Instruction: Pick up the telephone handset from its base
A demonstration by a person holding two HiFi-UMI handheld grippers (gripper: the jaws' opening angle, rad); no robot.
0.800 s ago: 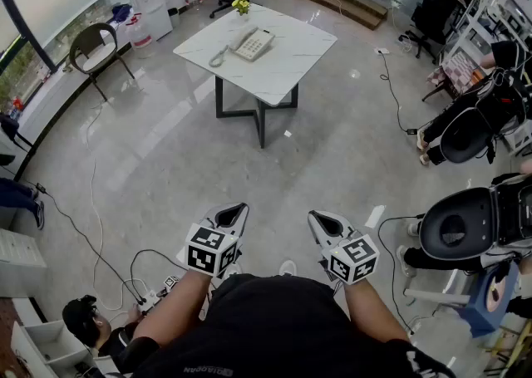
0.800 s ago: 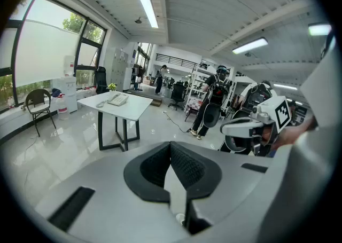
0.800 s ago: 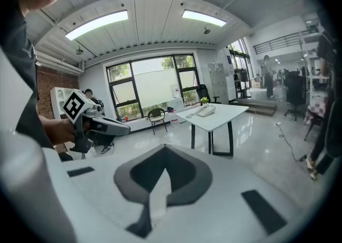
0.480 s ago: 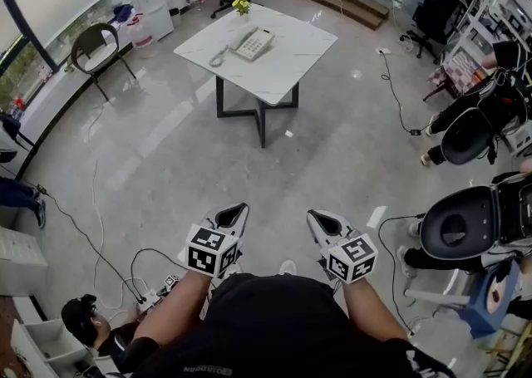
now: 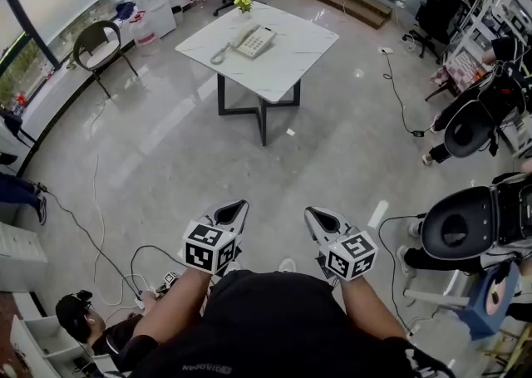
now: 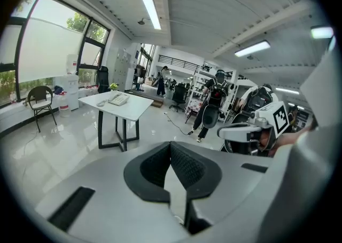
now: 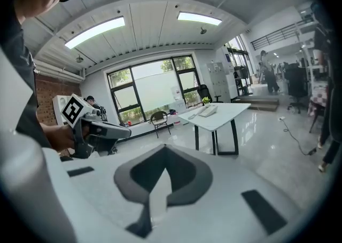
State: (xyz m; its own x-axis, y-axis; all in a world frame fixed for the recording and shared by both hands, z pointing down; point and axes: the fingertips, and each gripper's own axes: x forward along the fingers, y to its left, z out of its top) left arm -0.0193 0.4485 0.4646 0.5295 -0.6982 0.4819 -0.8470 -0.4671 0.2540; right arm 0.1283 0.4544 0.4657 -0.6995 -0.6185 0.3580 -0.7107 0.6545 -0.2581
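a chair stands on the floor, well left of the white desk. the left gripper is low over the floor, far short of the desk, its jaws pressed together on nothing. the telephone sits by the desk's far left edge, with yellow flowers at the far corner. from here the handset cannot be told from the base. the right gripper is just beside the left, also closed and empty.
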